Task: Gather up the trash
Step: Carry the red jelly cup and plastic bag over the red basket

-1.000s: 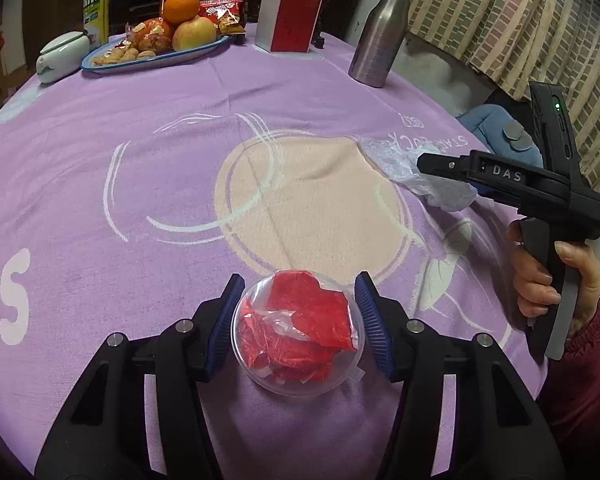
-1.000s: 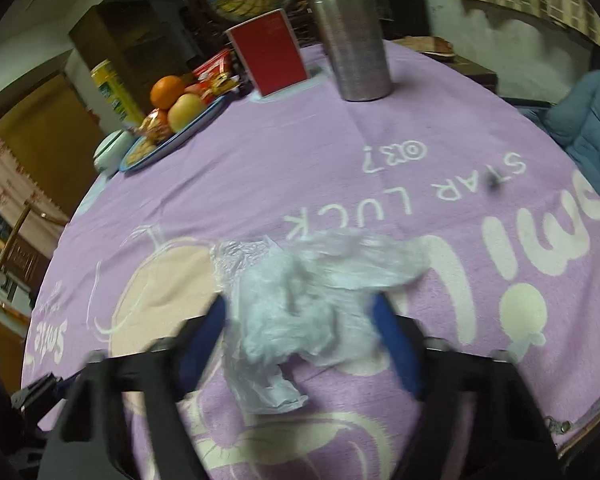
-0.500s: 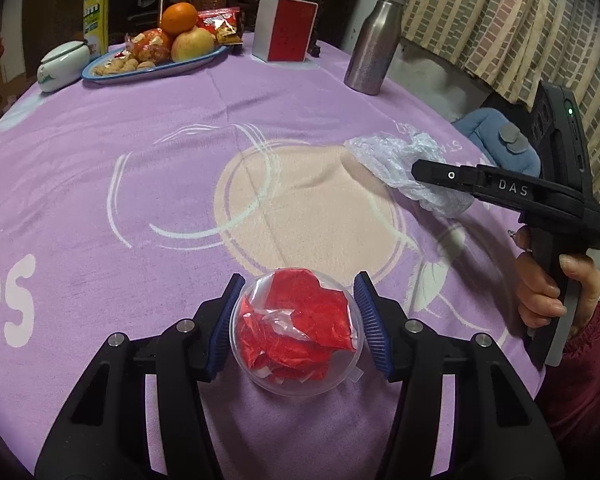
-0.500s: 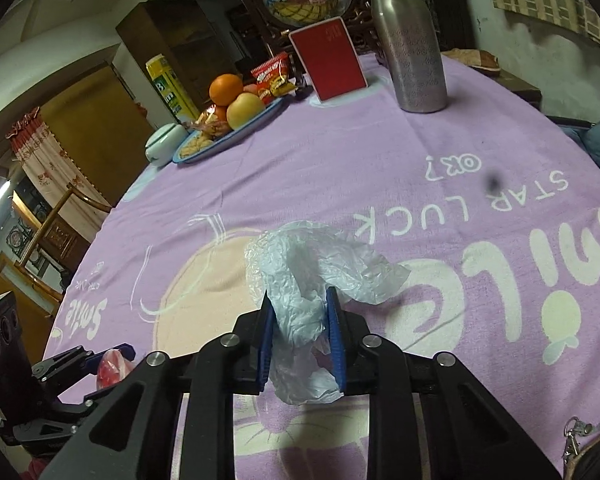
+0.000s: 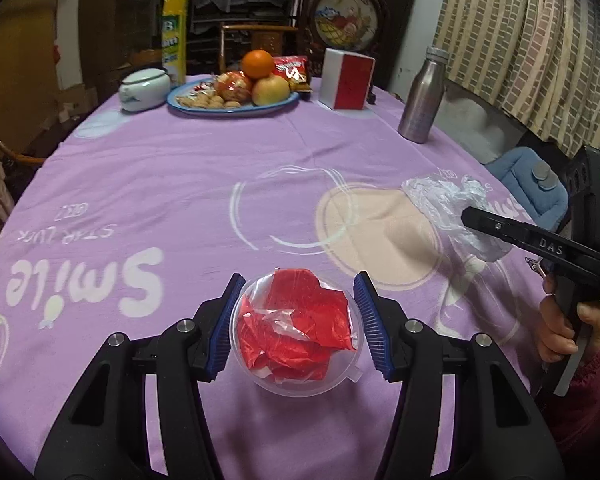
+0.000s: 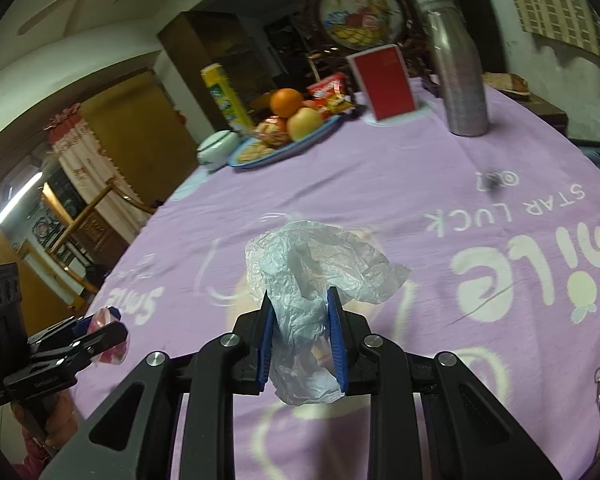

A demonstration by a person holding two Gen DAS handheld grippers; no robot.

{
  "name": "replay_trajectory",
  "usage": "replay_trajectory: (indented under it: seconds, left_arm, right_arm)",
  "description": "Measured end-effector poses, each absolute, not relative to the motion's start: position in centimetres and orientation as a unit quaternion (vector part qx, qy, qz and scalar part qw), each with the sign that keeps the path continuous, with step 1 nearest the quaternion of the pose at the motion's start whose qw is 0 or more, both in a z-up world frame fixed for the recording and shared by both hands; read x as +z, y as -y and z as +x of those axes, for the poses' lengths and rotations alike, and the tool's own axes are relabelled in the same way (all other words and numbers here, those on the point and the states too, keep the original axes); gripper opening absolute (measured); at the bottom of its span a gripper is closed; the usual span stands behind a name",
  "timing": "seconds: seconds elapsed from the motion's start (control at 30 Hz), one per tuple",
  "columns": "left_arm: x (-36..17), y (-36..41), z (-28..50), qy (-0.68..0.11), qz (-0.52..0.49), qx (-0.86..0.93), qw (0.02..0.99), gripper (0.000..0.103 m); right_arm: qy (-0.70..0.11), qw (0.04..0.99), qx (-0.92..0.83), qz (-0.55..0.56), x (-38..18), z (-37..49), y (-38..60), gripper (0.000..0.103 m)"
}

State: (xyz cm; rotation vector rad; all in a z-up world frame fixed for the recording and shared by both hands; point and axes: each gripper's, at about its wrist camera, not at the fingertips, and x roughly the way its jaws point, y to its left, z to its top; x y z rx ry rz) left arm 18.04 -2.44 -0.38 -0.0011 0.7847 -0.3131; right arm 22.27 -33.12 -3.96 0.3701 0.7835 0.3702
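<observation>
My left gripper (image 5: 298, 292) is shut on a clear plastic cup (image 5: 296, 376) stuffed with crumpled red wrapper (image 5: 296, 320), held just above the purple tablecloth (image 5: 180, 184). My right gripper (image 6: 298, 300) is shut on a crumpled clear plastic bag (image 6: 312, 264) and holds it lifted off the cloth. In the left wrist view the right gripper (image 5: 466, 214) and bag (image 5: 444, 200) are at the right. In the right wrist view the left gripper (image 6: 112, 322) is at the far left.
At the table's far side stand a blue plate of fruit and snacks (image 5: 232, 100), a white lidded pot (image 5: 144, 86), a red and white box (image 5: 348, 78) and a steel bottle (image 5: 422, 96). A blue cushioned seat (image 5: 528, 184) is beyond the right edge.
My right gripper shut on the clear bag and lifted it off the cloth. My left gripper, still holding the cup, has tilted up so more of the room shows.
</observation>
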Motion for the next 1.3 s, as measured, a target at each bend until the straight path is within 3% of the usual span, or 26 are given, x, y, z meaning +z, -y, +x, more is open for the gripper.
replay_trajectory:
  seconds: [0.77, 1.3]
  left_arm:
    - [5.2, -6.4, 4.4, -0.278, -0.019, -0.052, 0.959, 0.055]
    - [2.7, -17.9, -4.1, -0.284, -0.025, 0.081, 0.955, 0.055]
  right_arm:
    - [-0.289, 0.897, 0.315, 0.112, 5.7, 11.5, 22.8, 0.026]
    - [-0.309, 0.852, 0.421, 0.045, 7.6, 7.9, 8.9, 0.026]
